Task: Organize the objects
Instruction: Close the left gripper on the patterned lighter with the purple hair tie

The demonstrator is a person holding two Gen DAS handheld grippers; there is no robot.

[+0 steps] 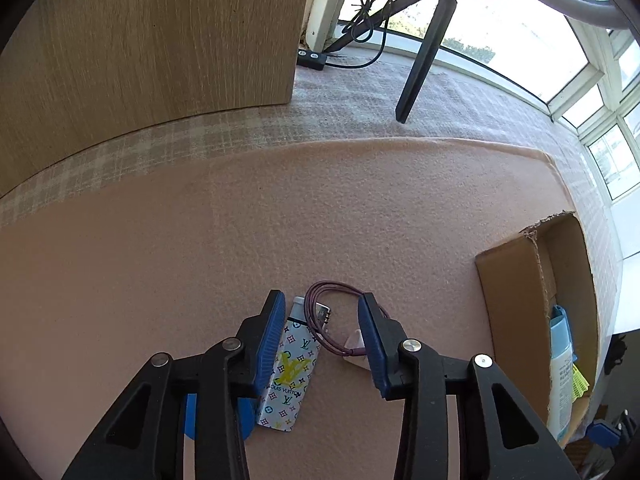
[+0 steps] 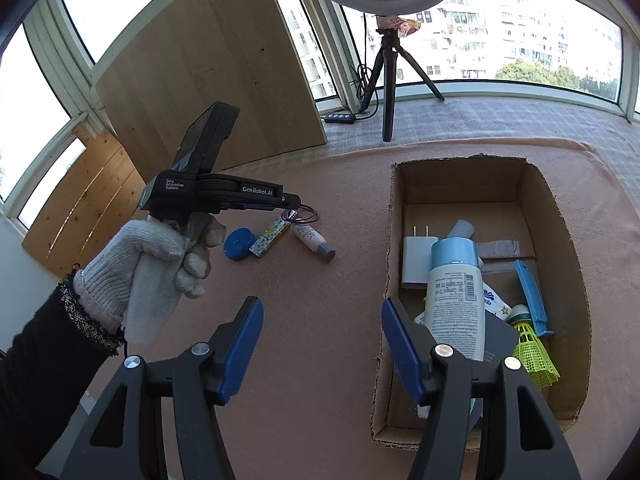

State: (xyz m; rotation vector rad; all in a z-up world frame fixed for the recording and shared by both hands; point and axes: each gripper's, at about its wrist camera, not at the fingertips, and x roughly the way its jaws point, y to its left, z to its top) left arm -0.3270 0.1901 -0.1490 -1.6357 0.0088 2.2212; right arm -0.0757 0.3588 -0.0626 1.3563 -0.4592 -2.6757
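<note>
Fingers of left gripper (image 1: pixel 322 344) apart over lighter (image 1: pixel 286 376) w/ cable (image 1: pixel 320 308), half-hiding blue disc (image 1: pixel 191 416).

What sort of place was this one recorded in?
Probably an enclosed balcony or sunroom in a flat, set up for recording: wraparound windows facing apartment blocks, a ring light on a tripod, and a felt-covered surface holding a cardboard box of household bits.

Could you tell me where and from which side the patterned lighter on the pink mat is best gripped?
Grip the patterned lighter across its narrow width, mid-body, coming from above. It lies flat and long on the pink mat, so only its thin side edges offer themselves. The left gripper already straddles it, but the purple cable lies over the lighter's top end, so staying lower probably avoids snagging it.
</note>
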